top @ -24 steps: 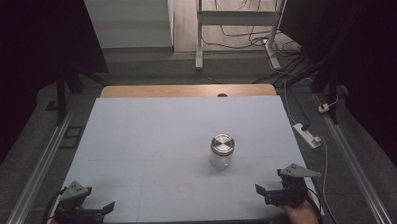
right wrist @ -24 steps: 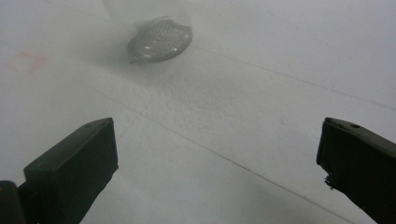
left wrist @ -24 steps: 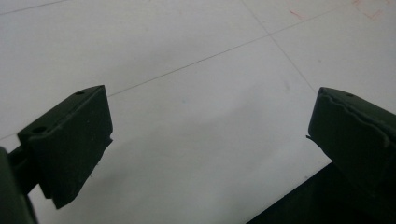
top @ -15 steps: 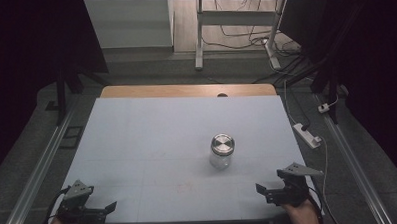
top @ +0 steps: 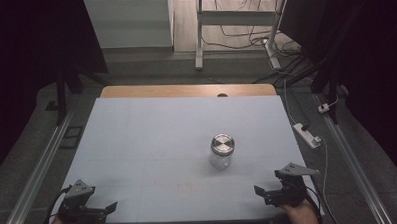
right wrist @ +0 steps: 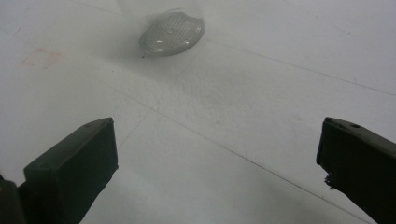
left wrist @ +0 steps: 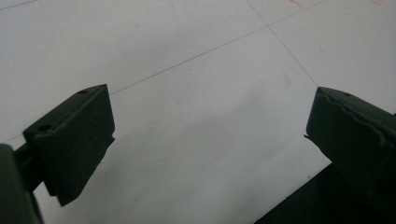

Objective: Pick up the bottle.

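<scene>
Right gripper point(top: 270, 191): near right corner of the bench point(top: 152, 138), jaws wide apart, nothing between them. Left gripper point(top: 96, 211): near left corner, jaws apart, empty too. Jar point(top: 222, 151): clear glass, metal lid on, upright, right of centre, well apart from both grippers; I see nothing inside. Step, as I judge it: approach not begun. Next move calls for my right gripper to reach forward to the jar.

Dim, soft, dark-edged, slightly blurred

Lab/test room: bare table point(top: 137, 139) in dark curtains, floor cables point(top: 244, 38), power strip point(top: 307, 134).
</scene>
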A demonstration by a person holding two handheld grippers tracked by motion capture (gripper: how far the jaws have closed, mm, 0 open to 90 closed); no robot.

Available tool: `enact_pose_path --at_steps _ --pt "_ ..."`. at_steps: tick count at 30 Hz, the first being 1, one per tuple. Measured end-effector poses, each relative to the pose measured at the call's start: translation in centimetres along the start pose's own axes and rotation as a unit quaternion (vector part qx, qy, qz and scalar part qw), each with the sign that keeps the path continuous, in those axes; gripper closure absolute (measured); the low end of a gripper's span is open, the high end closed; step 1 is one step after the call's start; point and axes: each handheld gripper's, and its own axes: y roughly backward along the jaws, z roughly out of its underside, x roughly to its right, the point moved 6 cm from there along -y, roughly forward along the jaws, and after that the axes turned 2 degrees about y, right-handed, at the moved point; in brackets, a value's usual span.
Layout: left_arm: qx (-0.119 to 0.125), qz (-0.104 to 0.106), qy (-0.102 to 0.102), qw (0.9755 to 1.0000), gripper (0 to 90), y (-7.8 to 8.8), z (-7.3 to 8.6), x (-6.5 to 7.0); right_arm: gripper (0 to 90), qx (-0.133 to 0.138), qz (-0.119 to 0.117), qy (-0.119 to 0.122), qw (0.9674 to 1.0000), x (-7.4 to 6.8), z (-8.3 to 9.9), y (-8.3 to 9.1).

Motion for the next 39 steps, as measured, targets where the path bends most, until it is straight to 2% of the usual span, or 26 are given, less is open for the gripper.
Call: enact_pose_path --at_steps 6,10,14,26,34,39 --pt "0.000 0.003 0.002 1.0000 2.3 0.0 0.0 -0.1 0.0 -0.003 -0.002 0.012 0.9999 -0.2 0.0 0.0" --pt "-0.002 0.003 0.002 1.0000 2.3 0.0 0.0 0.0 0.0 -0.004 -0.015 0.020 0.9997 -0.4 0.0 -0.1" --pt "-0.002 0.003 0.001 1.0000 2.3 -0.1 0.0 0.0 0.0 -0.002 -0.018 0.033 0.9993 -0.6 -0.2 -0.2" --pt "-0.012 -0.005 -0.009 0.9999 2.0 -0.2 0.1 0.2 0.0 0.013 -0.033 0.040 0.9986 -1.2 -1.1 -0.4" --pt "-0.008 0.000 -0.010 0.9999 1.9 -0.1 0.1 0.2 0.0 0.019 -0.040 0.051 0.9977 -1.9 -1.9 -0.8" --pt "-0.007 0.001 -0.011 0.9999 1.9 -0.1 0.1 0.2 0.0 0.026 -0.053 0.049 0.9970 -2.2 -2.4 -1.0"
